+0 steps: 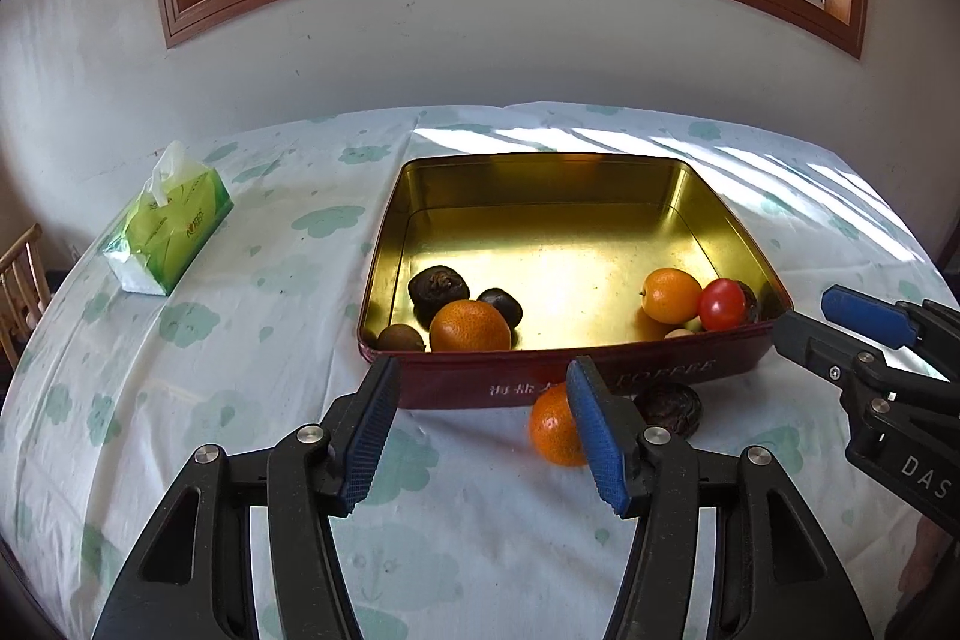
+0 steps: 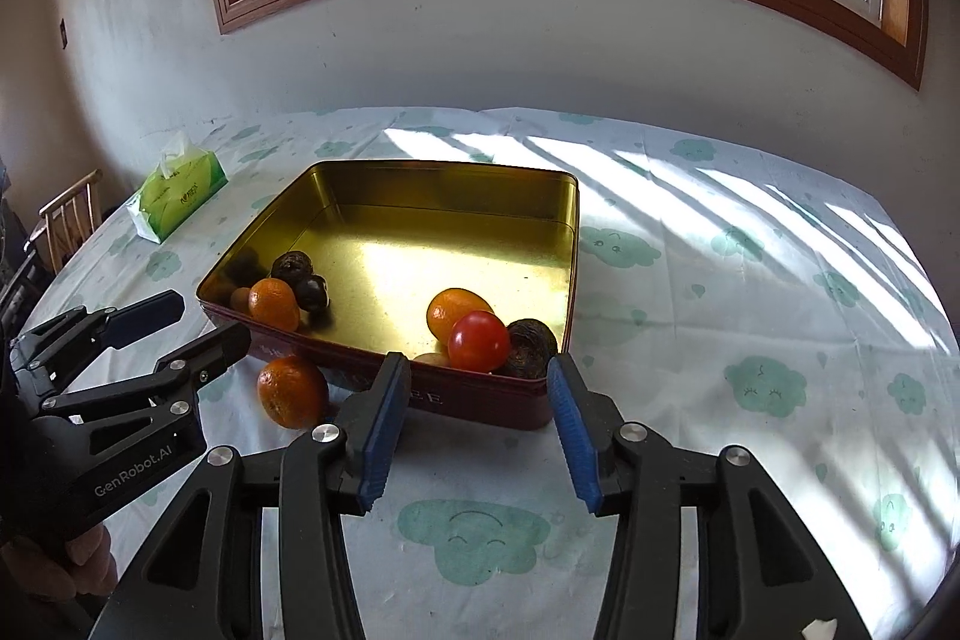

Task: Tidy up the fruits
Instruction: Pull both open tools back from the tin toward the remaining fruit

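A gold tin with red outer walls stands on the cloud-print tablecloth. Inside it lie an orange, dark wrinkled fruits, a second small orange and a red tomato. Outside, against the tin's near wall, sit another orange and a dark fruit. My left gripper is open and empty, just short of the tin's near wall, its right finger in front of the outside orange. My right gripper is open and empty too, near the tin's corner by the tomato.
A green tissue pack lies at the table's far left. A wooden chair stands beyond the left edge. Each gripper shows in the other's view: the right gripper, the left gripper. Sunlit cloth stretches to the right of the tin.
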Action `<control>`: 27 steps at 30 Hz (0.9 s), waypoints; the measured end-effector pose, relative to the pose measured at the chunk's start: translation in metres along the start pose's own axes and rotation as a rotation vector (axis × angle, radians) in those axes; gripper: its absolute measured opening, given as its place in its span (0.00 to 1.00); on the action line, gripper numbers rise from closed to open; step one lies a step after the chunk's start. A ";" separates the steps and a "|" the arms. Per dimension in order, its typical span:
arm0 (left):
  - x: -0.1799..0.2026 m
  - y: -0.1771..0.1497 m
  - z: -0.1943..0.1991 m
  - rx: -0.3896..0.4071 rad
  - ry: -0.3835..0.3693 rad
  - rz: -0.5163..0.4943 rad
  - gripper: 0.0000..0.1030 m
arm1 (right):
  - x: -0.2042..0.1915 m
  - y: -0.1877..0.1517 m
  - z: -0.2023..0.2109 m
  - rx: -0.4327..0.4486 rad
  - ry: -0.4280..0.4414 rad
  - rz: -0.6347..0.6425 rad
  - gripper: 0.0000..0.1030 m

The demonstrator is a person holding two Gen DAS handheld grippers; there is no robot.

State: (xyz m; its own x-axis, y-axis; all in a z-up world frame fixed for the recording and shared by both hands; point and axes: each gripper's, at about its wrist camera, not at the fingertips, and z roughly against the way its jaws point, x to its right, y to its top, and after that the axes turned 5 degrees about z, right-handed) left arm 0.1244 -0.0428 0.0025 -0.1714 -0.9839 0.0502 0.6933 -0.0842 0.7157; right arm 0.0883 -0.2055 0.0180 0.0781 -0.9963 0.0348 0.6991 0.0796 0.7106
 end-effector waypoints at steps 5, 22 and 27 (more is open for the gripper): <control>-0.006 -0.027 0.008 -0.026 0.021 -0.007 0.57 | -0.004 -0.026 0.005 -0.039 -0.002 0.024 0.44; -0.045 -0.067 0.003 -0.087 0.087 0.071 0.57 | -0.049 -0.055 -0.031 -0.140 0.041 0.098 0.44; -0.055 -0.066 -0.003 -0.094 0.092 0.090 0.57 | -0.059 -0.045 -0.045 -0.131 0.030 0.122 0.44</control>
State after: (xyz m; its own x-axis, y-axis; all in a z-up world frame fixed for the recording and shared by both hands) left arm 0.0898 0.0160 -0.0495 -0.0434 -0.9981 0.0439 0.7661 -0.0051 0.6427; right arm 0.0843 -0.1486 -0.0472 0.1875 -0.9779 0.0926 0.7694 0.2048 0.6050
